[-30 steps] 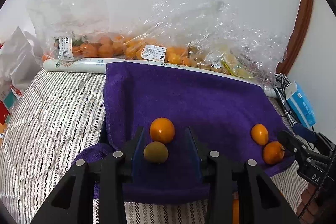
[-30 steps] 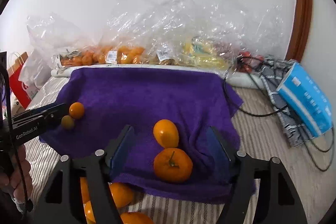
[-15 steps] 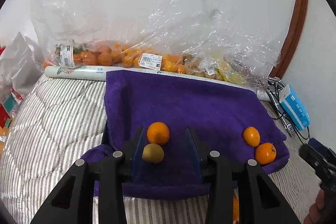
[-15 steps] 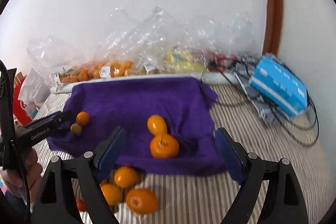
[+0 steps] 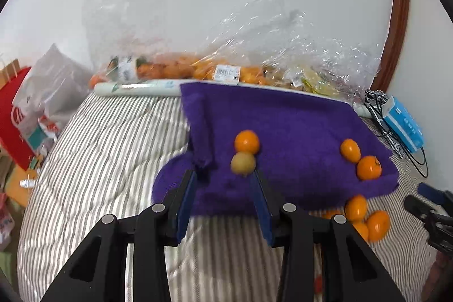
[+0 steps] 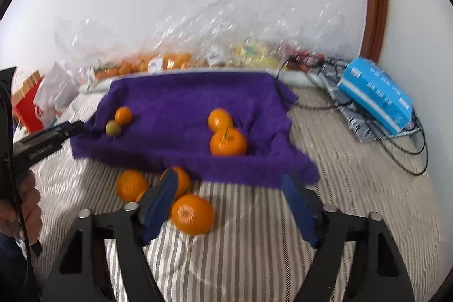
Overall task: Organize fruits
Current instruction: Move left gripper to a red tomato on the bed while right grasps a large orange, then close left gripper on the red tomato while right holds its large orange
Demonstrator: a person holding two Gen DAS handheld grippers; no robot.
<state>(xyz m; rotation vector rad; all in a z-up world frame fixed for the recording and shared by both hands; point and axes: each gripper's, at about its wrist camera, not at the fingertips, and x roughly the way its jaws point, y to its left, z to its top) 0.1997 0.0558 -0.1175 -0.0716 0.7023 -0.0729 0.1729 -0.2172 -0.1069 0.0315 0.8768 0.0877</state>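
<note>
right gripper (image 6: pixel 229 205): jaws apart, just been closing in, nothing pinched; an orange (image 6: pixel 192 214) lies on the striped quilt (image 6: pixel 254 259) between the pads, nearer the left one
loose oranges (image 6: pixel 131 184): more on quilt at 10 o'clock of that orange, one partly behind the left pad
left gripper (image 5: pixel 223 197): jaws parted, empty, over near edge of towel (image 5: pixel 283 126)
green fruit (image 5: pixel 243 163): on towel, just past the tips, 1 o'clock; touches small orange (image 5: pixel 247 142) behind it
right pair (image 6: pixel 228 142): stemmed orange with an oval one behind, on towel at 12 o'clock of right gripper
bags (image 5: pixel 254 67): clear, fruit inside, along the wall, far
blue box (image 6: pixel 373 94): 2 o'clock, by cables
</note>
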